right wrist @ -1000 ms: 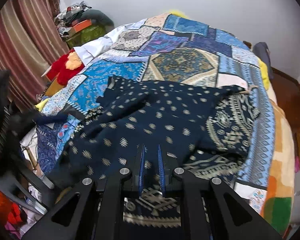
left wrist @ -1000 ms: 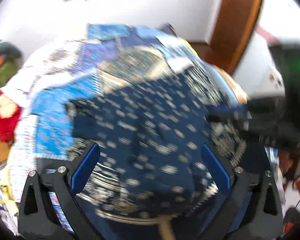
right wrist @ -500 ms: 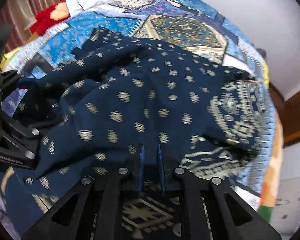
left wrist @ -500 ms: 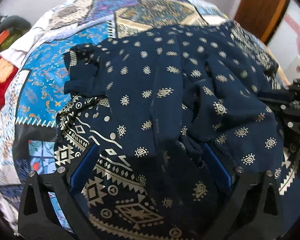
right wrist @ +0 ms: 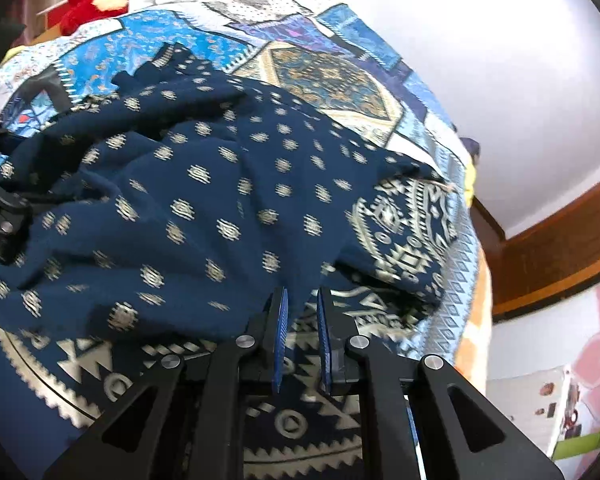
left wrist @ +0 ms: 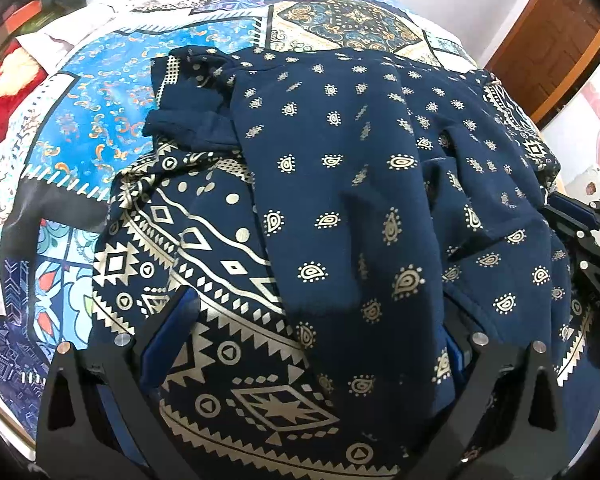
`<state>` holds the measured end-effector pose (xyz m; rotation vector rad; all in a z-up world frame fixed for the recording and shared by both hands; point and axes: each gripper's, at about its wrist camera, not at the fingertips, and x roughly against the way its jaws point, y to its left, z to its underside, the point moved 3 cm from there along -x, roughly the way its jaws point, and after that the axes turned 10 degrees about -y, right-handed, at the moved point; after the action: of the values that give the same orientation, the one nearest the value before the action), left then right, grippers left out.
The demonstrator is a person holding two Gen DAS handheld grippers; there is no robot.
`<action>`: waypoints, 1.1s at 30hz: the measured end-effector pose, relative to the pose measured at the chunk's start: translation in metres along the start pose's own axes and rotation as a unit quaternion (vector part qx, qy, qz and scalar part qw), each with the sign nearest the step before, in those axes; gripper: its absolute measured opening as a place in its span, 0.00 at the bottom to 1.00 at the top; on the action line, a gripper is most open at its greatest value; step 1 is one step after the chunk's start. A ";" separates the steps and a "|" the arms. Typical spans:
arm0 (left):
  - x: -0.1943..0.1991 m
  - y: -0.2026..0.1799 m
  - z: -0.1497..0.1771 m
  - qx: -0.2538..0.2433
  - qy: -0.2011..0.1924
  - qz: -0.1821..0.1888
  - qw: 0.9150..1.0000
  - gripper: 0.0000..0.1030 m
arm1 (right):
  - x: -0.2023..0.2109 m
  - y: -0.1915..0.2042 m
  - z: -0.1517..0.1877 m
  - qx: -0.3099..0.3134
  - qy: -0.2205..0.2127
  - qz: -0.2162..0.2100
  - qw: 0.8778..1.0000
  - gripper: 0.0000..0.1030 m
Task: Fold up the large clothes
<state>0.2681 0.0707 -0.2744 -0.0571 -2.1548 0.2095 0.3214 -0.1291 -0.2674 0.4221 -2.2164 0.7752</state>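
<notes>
The right gripper (right wrist: 302,304) is seen with its jaws drawn close together, and a fold of the navy printed garment (right wrist: 204,200) is pinched between the blue pads (right wrist: 281,320) at their tips. From that pinch the cloth is draped outward to the left in loose, uneven waves. The left gripper (left wrist: 312,344) is held with its jaws spread wide; cloth is draped between and partly over them, the right pad being largely covered, and no squeeze on the fabric can be made out there.

The garment is spread across the patchwork bedspread (left wrist: 84,92), which is left bare at the far side and along the left. One layer with small paisley motifs is laid back over the wide geometric border band (left wrist: 204,248), so a first fold is judged to be begun, not finished: the upper layer is rumpled, its edges are not aligned with those beneath, and a sleeve-like flap (left wrist: 188,108) is bunched at the far corner. Smoothing, squaring of the edges and further folds are judged to be left. A red plush item (left wrist: 0,100) is seen beyond the bed's edge.
</notes>
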 end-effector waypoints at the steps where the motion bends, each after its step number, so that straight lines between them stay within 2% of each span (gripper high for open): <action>1: 0.001 0.000 0.000 -0.002 -0.001 -0.002 1.000 1.00 | 0.001 -0.004 0.002 -0.008 0.001 -0.004 1.000 0.09; 3: 0.005 0.002 0.001 -0.011 -0.003 -0.007 1.000 1.00 | 0.000 -0.016 0.008 -0.023 0.018 0.002 1.000 0.09; 10: 0.016 0.010 0.003 -0.025 0.002 -0.016 1.000 1.00 | -0.006 -0.055 0.031 -0.068 0.040 -0.018 0.997 0.09; 12: 0.028 0.017 -0.004 -0.011 -0.013 -0.012 1.000 0.99 | -0.004 -0.066 0.035 -0.088 0.043 -0.042 0.994 0.09; 15: 0.054 0.033 -0.024 0.014 -0.052 0.000 0.999 0.99 | 0.004 -0.087 0.035 -0.147 0.037 -0.107 0.983 0.09; 17: 0.065 0.044 -0.040 0.024 -0.071 0.000 0.997 0.99 | 0.009 -0.100 0.031 -0.174 0.025 -0.114 0.978 0.09; 21: 0.064 0.066 -0.078 0.011 -0.090 -0.052 0.995 0.99 | 0.010 -0.133 0.006 -0.207 -0.012 -0.092 0.974 0.09; 24: 0.035 0.082 -0.099 0.019 -0.065 -0.068 0.995 0.99 | -0.010 -0.145 -0.014 -0.217 -0.015 -0.070 0.974 0.09; 27: -0.005 0.097 -0.106 0.028 -0.029 -0.086 0.995 0.99 | -0.055 -0.143 -0.025 -0.192 0.030 -0.030 0.980 0.09; 30: -0.034 0.108 -0.103 0.034 -0.004 -0.101 0.994 0.99 | -0.102 -0.132 -0.014 -0.142 0.084 0.024 0.986 0.09; 31: -0.039 0.111 -0.100 0.036 -0.002 -0.101 0.994 0.99 | -0.109 -0.129 -0.009 -0.128 0.081 0.033 0.988 0.09; 33: -0.048 0.115 -0.094 0.037 0.001 -0.098 0.994 0.99 | -0.106 -0.125 -0.004 -0.106 0.045 0.040 0.993 0.09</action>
<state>0.3684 0.1898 -0.2822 0.1963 -2.1319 0.1756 0.4576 -0.2156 -0.2933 0.1920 -2.2137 0.5793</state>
